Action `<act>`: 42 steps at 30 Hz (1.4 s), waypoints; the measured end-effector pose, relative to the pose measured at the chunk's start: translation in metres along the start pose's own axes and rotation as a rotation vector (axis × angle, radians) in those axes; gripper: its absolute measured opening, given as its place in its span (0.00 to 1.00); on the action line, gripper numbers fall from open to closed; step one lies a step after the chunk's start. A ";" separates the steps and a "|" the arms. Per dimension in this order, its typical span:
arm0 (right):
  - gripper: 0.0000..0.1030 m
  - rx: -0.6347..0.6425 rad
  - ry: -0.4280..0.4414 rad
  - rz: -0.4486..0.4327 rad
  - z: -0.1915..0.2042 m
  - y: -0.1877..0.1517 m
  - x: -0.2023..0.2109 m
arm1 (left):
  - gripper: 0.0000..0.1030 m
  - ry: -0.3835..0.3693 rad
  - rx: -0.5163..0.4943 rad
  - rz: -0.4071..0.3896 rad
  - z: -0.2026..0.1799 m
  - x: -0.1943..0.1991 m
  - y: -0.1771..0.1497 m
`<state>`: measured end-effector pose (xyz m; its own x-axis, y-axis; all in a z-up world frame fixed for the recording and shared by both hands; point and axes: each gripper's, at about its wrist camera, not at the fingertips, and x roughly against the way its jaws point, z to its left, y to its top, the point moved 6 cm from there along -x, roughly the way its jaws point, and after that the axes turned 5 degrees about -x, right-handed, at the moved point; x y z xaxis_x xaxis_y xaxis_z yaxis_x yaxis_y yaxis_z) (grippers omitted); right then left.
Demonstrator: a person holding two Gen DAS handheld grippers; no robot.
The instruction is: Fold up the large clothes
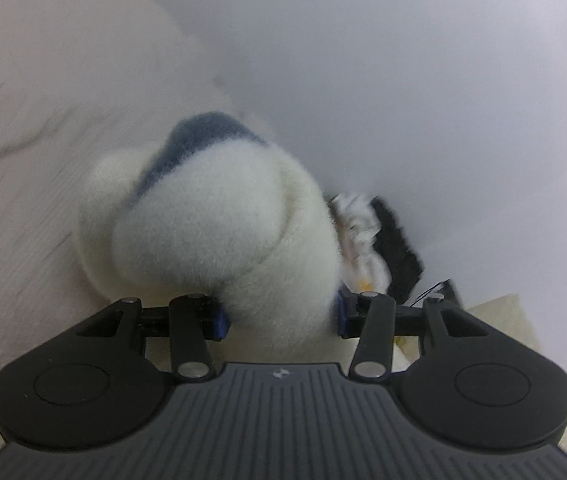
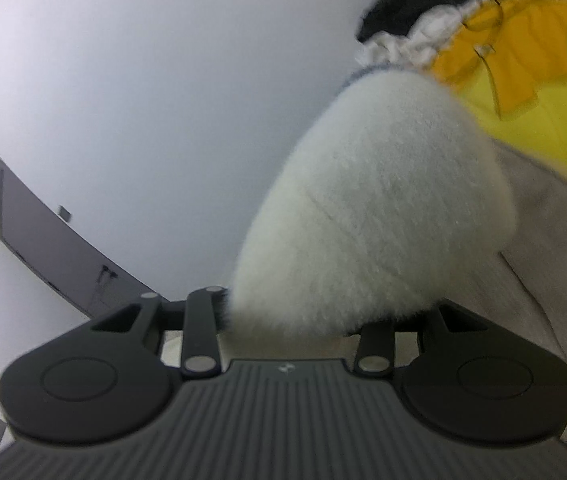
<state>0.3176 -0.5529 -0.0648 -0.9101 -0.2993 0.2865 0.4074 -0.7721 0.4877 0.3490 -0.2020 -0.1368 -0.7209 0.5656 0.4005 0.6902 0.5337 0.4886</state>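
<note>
White wall behind, both the left tongs (image 1: 281,314) and right tongs (image 2: 289,314) angle slightly downward, each clamped on fluffy white fleece (image 1: 219,220).

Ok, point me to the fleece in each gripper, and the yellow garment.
Fleece (image 1: 223,216): left wrist view, white bulge above the jaws.
Fleece (image 2: 375,200): right wrist view, middle of the white bunch.
Yellow garment (image 2: 523,92): right wrist view, yellow-orange fabric at upper right.

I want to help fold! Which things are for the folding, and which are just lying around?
For folding: fluffy white garment, clamped in left gripper and right gripper.

Just lying around: yellow cloth, black-and-white frilly cloth, dark panel.
</note>
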 end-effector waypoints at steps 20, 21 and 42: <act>0.53 -0.074 -0.104 0.059 -0.103 -0.092 0.027 | 0.67 -0.013 -0.125 0.088 0.064 0.032 -0.086; 0.54 -0.085 -0.105 0.057 -0.103 -0.092 0.029 | 0.67 -0.007 -0.127 0.091 0.064 0.035 -0.087; 0.55 0.229 -0.212 0.026 0.041 -0.116 0.168 | 0.73 0.119 -0.545 0.125 -0.096 0.210 -0.117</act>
<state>0.1206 -0.4906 -0.0400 -0.8730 -0.1755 0.4550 0.4588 -0.6118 0.6444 0.1113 -0.2062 -0.0351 -0.6598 0.5117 0.5503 0.6614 0.0479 0.7485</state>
